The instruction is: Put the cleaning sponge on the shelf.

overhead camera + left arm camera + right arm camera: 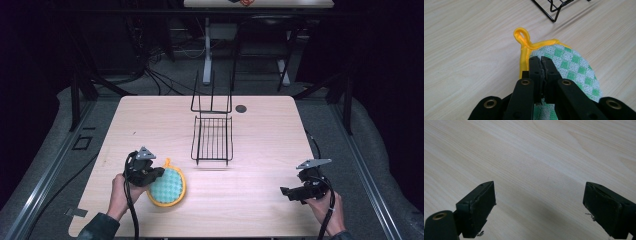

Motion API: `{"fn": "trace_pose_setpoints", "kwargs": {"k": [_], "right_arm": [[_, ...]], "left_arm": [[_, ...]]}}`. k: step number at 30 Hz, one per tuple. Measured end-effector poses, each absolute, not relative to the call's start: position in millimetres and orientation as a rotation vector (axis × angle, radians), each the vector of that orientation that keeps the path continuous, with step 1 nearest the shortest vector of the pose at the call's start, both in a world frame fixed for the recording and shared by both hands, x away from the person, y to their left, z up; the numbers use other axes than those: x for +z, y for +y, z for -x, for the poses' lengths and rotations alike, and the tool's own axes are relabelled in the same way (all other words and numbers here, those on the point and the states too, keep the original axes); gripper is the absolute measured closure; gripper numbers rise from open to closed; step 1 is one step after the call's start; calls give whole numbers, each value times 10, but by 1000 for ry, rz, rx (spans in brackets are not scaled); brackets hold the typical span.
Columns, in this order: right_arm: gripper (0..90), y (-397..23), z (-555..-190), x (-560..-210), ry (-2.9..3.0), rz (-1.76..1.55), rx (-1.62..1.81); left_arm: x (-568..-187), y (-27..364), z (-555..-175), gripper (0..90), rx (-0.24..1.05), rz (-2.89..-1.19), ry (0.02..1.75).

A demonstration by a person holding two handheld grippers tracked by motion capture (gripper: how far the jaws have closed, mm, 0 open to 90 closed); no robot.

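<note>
Now left gripper (541,59) on potholder (571,67)

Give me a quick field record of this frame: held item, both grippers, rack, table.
held item: round green-checked pot holder with yellow trim and loop
left gripper: shut on the pot holder near its loop
right gripper: open, nothing between the jaws, over bare wood
wire rack: black, mid-table, apart from the pot holder
table: light wood, small dark disc near far edge
</note>
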State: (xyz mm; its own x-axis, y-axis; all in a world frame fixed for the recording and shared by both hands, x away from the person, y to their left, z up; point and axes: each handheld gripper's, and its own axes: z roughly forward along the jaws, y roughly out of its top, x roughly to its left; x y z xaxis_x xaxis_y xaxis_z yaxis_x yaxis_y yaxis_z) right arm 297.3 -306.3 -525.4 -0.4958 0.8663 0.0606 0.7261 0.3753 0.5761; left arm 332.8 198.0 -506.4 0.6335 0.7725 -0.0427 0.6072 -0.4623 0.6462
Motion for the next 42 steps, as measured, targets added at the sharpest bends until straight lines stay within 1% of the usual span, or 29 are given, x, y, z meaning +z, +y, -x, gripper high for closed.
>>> {"fn": "trace_pose_setpoints", "kwargs": {"k": [27, 42], "right_arm": [[108, -3064, -2982, -5262, 2388, -1412, 797], [109, -3064, -2965, -5236, 2384, -1400, 803]], "left_arm": [[-4817, 2043, -3359, 876, 367, -2173, 1046], [-4652, 1885, -3490, 876, 375, -2146, 1003]]}}
